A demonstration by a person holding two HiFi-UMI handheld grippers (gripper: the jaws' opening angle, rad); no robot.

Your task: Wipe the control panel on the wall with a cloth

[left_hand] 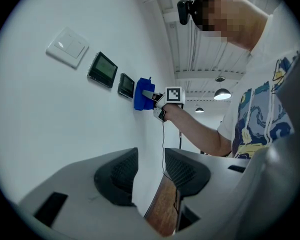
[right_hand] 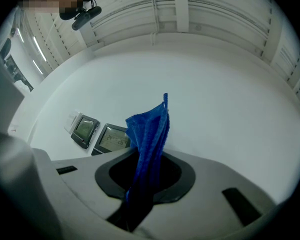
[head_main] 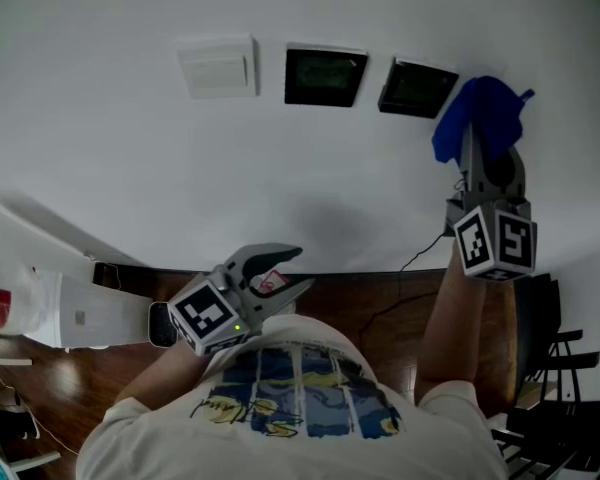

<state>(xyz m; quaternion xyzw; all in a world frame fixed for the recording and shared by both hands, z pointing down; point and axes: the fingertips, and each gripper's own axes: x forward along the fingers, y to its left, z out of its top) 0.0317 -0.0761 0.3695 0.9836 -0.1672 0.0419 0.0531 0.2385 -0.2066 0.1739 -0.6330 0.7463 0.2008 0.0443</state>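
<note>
Our right gripper (head_main: 475, 158) pinches the blue cloth (head_main: 480, 118) between its jaws, up at the white wall (head_main: 130, 168), just beside the right-hand control panel (head_main: 418, 88). Our left gripper (head_main: 280, 271) hangs low, well apart, jaws spread with nothing between them.

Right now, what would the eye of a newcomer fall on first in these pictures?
The bright blue cloth, pinched in the right gripper, held up at the white wall just right of two dark panels. A white switch sits left of the panels. The left gripper hangs low and open, holding nothing.
</note>
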